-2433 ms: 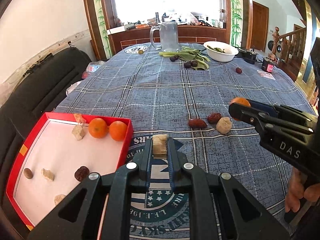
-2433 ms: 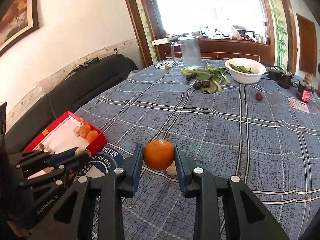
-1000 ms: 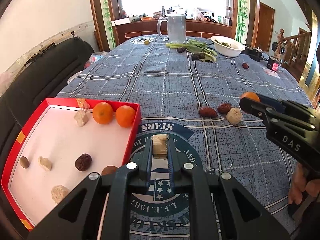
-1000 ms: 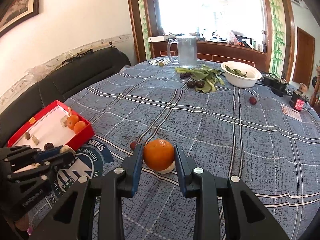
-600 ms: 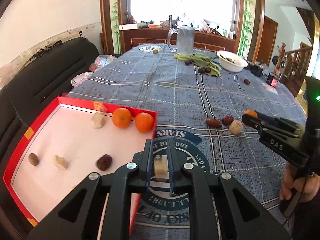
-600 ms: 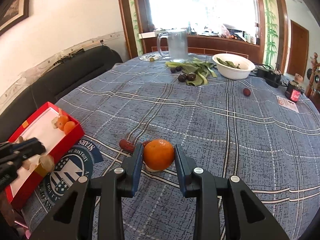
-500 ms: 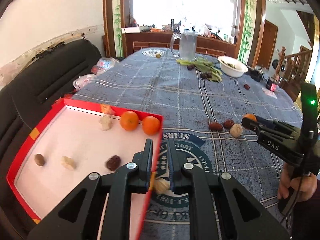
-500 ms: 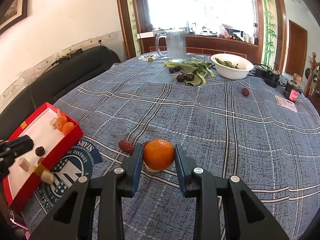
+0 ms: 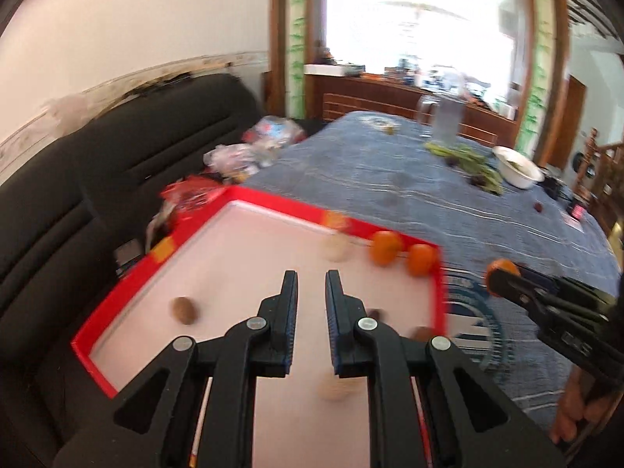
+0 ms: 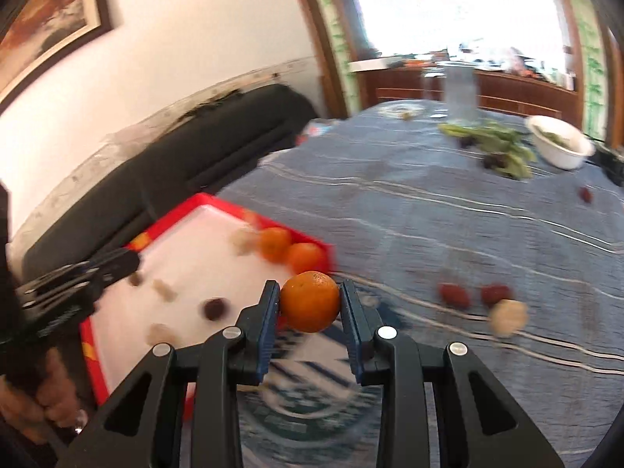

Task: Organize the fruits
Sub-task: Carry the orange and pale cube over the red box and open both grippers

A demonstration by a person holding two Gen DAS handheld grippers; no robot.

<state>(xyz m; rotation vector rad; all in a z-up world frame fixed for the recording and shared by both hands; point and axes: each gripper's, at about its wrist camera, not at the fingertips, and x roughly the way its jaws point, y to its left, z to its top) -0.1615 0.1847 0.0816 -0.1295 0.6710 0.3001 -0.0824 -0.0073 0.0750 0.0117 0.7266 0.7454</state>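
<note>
My left gripper (image 9: pixel 312 284) hovers over the red tray (image 9: pixel 128 312). Its jaws stand close together with nothing between the tips. A blurred pale chunk (image 9: pixel 331 388) shows below them on the tray's white floor. Two oranges (image 9: pixel 384 247) lie at the tray's far corner, and a brown nut (image 9: pixel 185 310) lies to the left. My right gripper (image 10: pixel 310 296) is shut on an orange (image 10: pixel 310 300), just off the tray's (image 10: pixel 89 335) near right corner. In that view the left gripper (image 10: pixel 128 261) reaches in from the left. Two red dates (image 10: pixel 454 295) and a pale piece (image 10: pixel 507 318) lie on the cloth.
The table wears a blue plaid cloth (image 9: pixel 429 195). At its far end stand a glass mug (image 9: pixel 446 121), green leaves with dark fruit (image 9: pixel 468 160) and a white bowl (image 9: pixel 516 171). A black sofa (image 9: pixel 117 179) runs along the left, with plastic bags (image 9: pixel 241 152) on it.
Both grippers swung left toward the tray. The left one went from above the cloth to above the tray, and the pale chunk left its fingertips. The right one carried its orange up to the tray's corner.
</note>
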